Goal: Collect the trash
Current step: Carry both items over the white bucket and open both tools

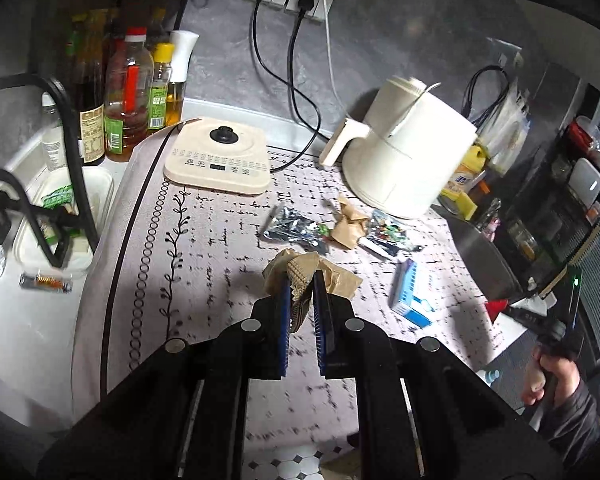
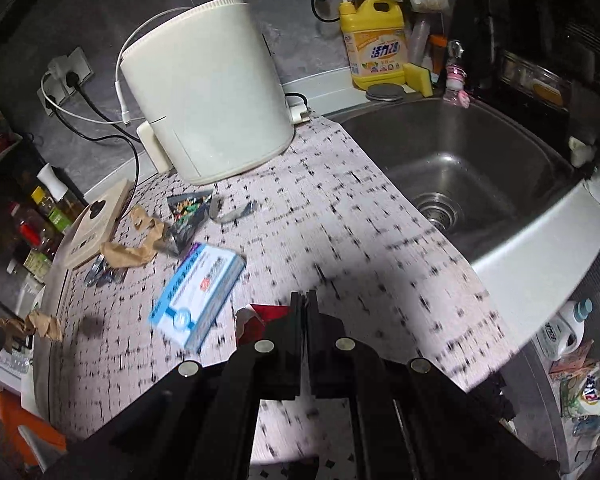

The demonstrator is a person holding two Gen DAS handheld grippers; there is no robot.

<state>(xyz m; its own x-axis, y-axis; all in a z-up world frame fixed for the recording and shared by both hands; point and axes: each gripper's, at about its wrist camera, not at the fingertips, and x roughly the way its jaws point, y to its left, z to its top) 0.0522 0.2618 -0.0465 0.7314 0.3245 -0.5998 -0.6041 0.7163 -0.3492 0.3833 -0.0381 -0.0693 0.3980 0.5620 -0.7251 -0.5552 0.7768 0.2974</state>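
The desk [image 1: 204,248] is being cleared of trash, and the step in hand looks like carrying away two pieces. Ahead of both grippers, a blue box [image 2: 198,292] and foil wrappers [image 1: 296,230] are being left lying. Crumpled brown paper [image 1: 300,276] is being clamped in the left gripper [image 1: 302,300]. A red scrap [image 2: 270,314], perhaps a wrapper, is being pinched by the right gripper [image 2: 305,304]. Next, a bin must be found.

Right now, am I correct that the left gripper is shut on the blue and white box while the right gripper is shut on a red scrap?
Not quite: the left gripper is shut on a crumpled brown paper, as the left wrist view shows. The blue and white box lies loose on the tablecloth. The right gripper is indeed shut on the red scrap.
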